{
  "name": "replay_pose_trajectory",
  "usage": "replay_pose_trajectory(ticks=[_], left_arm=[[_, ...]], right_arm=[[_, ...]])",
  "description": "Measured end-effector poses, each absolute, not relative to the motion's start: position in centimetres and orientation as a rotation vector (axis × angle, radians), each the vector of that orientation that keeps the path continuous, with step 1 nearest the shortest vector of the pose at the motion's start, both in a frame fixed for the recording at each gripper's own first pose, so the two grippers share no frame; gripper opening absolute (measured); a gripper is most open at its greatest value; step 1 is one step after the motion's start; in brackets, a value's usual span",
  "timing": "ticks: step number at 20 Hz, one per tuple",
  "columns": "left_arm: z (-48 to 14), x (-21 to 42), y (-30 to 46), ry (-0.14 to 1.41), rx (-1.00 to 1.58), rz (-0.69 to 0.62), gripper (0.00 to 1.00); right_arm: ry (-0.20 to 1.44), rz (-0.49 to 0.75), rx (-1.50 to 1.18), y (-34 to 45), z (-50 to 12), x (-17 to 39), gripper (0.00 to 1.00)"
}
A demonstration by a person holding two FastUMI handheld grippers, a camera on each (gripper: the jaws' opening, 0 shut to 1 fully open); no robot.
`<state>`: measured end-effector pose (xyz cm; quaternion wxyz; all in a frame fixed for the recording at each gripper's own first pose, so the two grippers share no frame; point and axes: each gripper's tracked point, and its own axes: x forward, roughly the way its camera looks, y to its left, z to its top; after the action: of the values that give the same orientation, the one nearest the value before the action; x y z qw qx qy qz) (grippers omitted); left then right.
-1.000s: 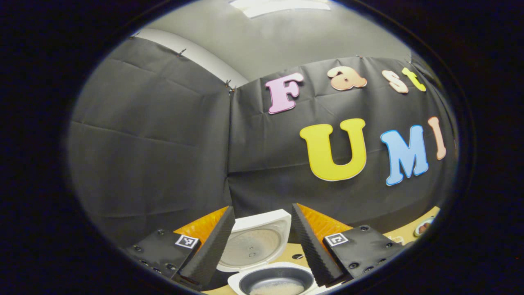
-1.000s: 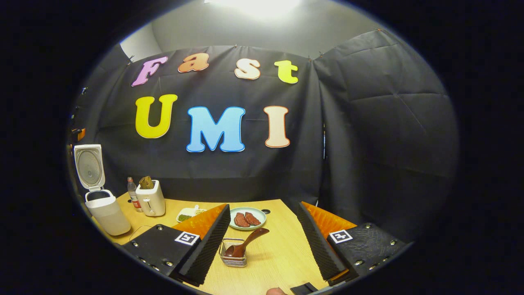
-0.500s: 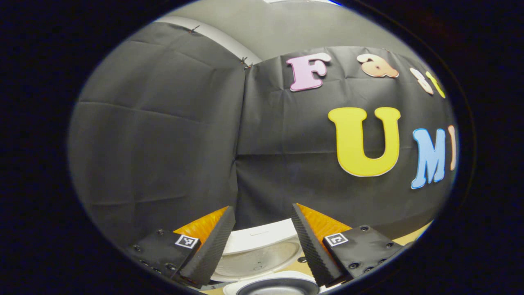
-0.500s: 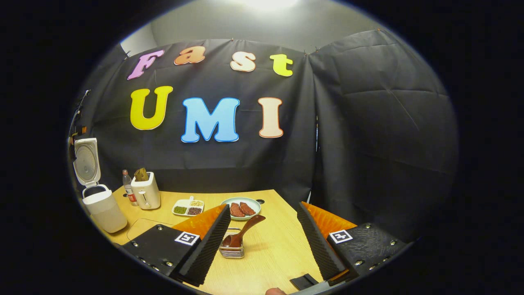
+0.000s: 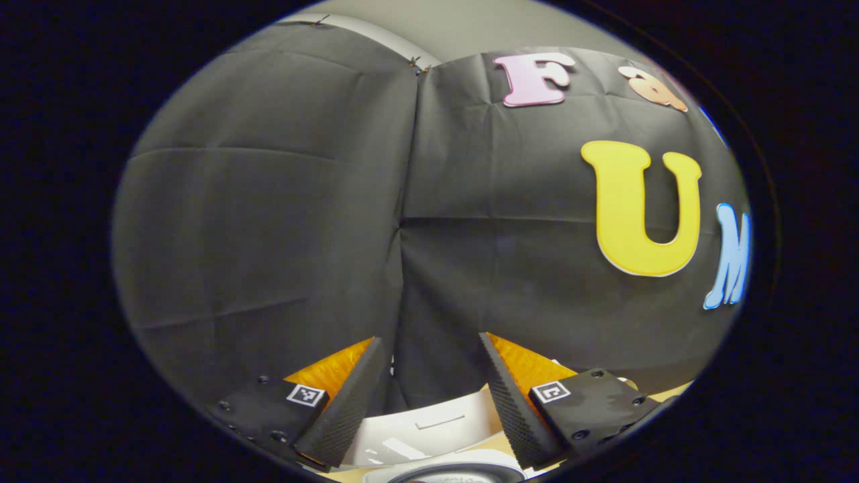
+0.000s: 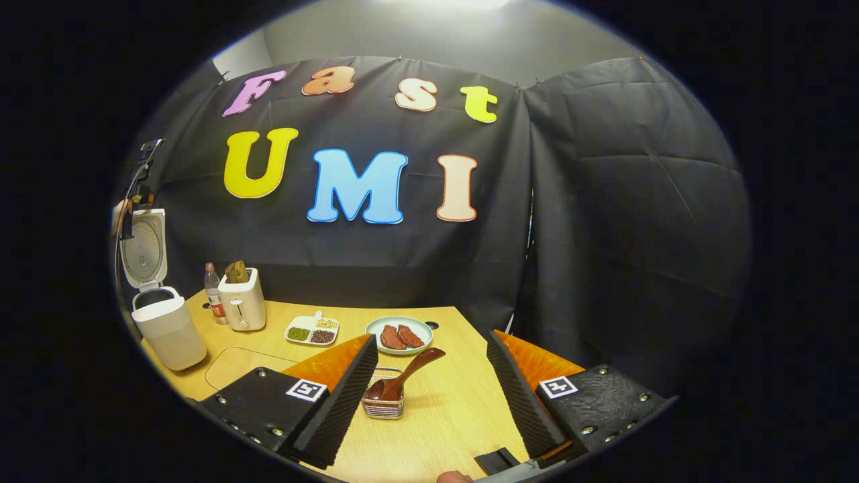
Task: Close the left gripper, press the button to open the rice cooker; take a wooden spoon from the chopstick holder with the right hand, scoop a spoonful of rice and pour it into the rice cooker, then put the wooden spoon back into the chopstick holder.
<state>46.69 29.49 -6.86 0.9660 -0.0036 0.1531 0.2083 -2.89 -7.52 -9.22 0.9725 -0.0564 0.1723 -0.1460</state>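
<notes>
In the right gripper view the right gripper (image 6: 429,396) hangs above the pale wooden counter (image 6: 449,416) with its jaws spread wide and nothing between them. The small wire chopstick holder (image 6: 384,404) stands on the counter just inside the left-hand jaw, apart from it, and the dark brown wooden spoon (image 6: 402,382) lies in it bowl down, its handle slanting up and to the right into the gap between the jaws without touching either. Beyond the holder sit a round pale-green plate with two reddish pieces of meat (image 6: 398,335) and a white divided dish of grains (image 6: 311,331). Farther left stand a white toaster with something brown in its slot (image 6: 242,303), a clear bottle with a red label (image 6: 215,303) just beside it, and the white rice cooker (image 6: 168,329) near the counter's left edge, its lid (image 6: 143,248) upright and open. In the left gripper view the left gripper (image 5: 429,396) also has its jaws apart and empty, pointed at the black cloth wall; the cooker's raised white lid (image 5: 429,429) lies low between the jaws, and the dark rim of the pot (image 5: 456,473) shows at the bottom edge.
</notes>
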Motion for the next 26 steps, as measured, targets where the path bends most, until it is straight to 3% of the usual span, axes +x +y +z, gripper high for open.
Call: replay_pose_trajectory(ticks=[12, 26], left_arm=[[-8.1, 43.1, 27.0, 0.411, -0.028, 0.402, 0.95], [-11.4, 36.9, 20.2, 0.461, -0.094, 0.335, 0.99]], right_arm=[[0.385, -0.149, -0.115, -6.0, -11.1, -2.1, 0.99], [0.386, -0.100, -0.118, -11.0, -10.9, -3.8, 0.99]])
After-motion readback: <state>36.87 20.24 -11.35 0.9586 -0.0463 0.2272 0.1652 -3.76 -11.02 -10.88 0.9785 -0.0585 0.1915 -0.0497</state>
